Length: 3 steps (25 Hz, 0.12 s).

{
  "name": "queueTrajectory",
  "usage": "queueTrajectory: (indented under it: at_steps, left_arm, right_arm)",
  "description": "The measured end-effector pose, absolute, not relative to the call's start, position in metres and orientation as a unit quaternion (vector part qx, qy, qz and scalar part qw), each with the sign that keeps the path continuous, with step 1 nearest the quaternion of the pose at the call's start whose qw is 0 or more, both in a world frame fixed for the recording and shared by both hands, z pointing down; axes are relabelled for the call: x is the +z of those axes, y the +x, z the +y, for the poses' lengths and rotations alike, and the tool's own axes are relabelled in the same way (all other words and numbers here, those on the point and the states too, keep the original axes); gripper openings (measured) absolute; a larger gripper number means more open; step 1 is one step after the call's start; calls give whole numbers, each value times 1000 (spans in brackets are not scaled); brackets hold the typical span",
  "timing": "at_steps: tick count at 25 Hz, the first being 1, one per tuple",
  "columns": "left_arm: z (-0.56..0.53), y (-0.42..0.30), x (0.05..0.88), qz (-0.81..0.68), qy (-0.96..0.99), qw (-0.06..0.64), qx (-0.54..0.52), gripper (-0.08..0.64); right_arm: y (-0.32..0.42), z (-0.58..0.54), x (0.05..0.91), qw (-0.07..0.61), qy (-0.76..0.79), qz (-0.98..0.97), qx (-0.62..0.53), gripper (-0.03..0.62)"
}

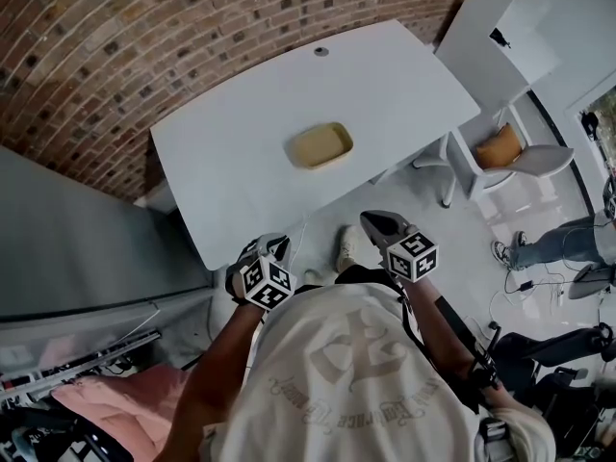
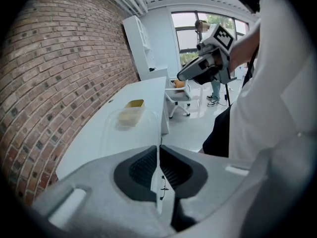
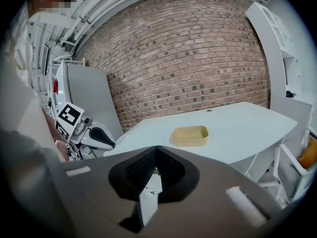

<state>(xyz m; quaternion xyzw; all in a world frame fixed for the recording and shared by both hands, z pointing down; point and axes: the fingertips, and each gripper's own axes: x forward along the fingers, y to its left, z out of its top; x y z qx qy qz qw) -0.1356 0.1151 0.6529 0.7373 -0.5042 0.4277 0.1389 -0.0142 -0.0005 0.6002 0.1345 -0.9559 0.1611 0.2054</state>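
inspection of your tools: your left gripper (image 2: 158,152) is clenched, pads pressed flat together, nothing between them. your right gripper (image 3: 156,155) is likewise closed at the tips and carries nothing. you hold both close to your chest, off the table (image 1: 404,85). in the head view the left gripper (image 1: 277,243) sits by the table's near left corner and the right gripper (image 1: 371,221) hangs just outside the near edge, above the floor.

item nearest to both tools: one shallow tan tray (image 1: 320,145), lying flat at about the middle of the table, away from every edge and well apart from either gripper. both gripper views look toward it (image 2: 130,111) (image 3: 189,136). whether anything lies in it cannot be made out, and nothing else shows on the table top.

progress, as a judgement: no contact with the tray has been made and no handling shows as begun; all of it is left.

surroundings: a brick wall (image 3: 188,58) behind the far edge, and a white chair (image 1: 520,157) with an orange cushion past the right end.
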Motion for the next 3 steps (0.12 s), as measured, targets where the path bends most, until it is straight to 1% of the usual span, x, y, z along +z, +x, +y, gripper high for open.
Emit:
queueTrajectory:
  at_steps: [3]
  left_arm:
    - [119, -134, 655, -505, 737, 141, 425, 20]
  right_arm:
    - [-15, 1, 601, 207, 134, -956, 159, 9]
